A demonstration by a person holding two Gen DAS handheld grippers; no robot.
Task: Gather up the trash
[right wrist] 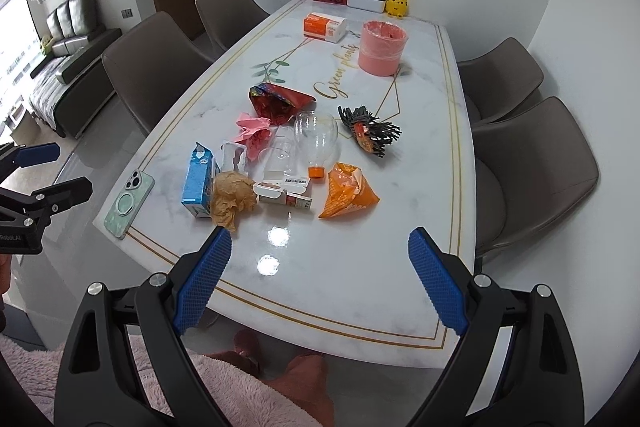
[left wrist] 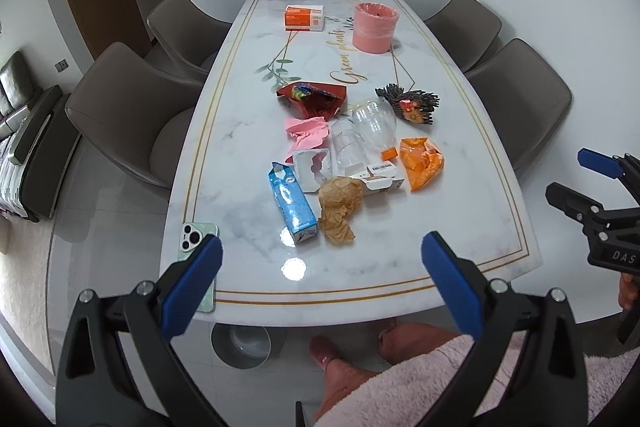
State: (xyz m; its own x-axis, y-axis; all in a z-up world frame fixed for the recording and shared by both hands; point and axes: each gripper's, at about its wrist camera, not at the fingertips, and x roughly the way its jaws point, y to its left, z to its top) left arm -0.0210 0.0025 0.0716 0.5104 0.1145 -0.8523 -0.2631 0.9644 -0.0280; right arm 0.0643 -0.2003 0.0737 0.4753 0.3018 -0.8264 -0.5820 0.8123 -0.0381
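1. I hold my left gripper (left wrist: pixel 322 267) wide open and empty at the bottom of the left view, over the near edge of the table (left wrist: pixel 400 255); my right gripper (right wrist: pixel 320 267) is the same in its own view, spread wide with nothing between its ribbed blue pads.

2. The trash sits in a loose heap at the middle of both frames, with the pink bin (left wrist: pixel 375 26) at upper centre, well beyond it (a long reach across glossy marble).

3. My first worry is the phone (left wrist: pixel 199 251) at lower left of the left view: it lies near the blue carton (left wrist: pixel 293 205), and a careless sweep could grab or knock it off the edge.

4. The clear bottle (left wrist: pixel 374 125) is round, smooth and thin-walled, so I judge it could squirt out of the pads or roll. The clear cup (left wrist: pixel 347 143) touching it may tumble too.

5. The brown paper ball (left wrist: pixel 339 209) is crumpled and soft, and leans on the carton and the small white box (left wrist: pixel 378 178), so lifting one may drag the others.

6. The orange wrapper (left wrist: pixel 423 163), red foil bag (left wrist: pixel 311 98) and pink paper (left wrist: pixel 308 133) are thin and crinkly, lying low (hard to pinch off a slick top).

7. The black fringed wrapper (left wrist: pixel 410 102) looks frayed, so bits might shed.
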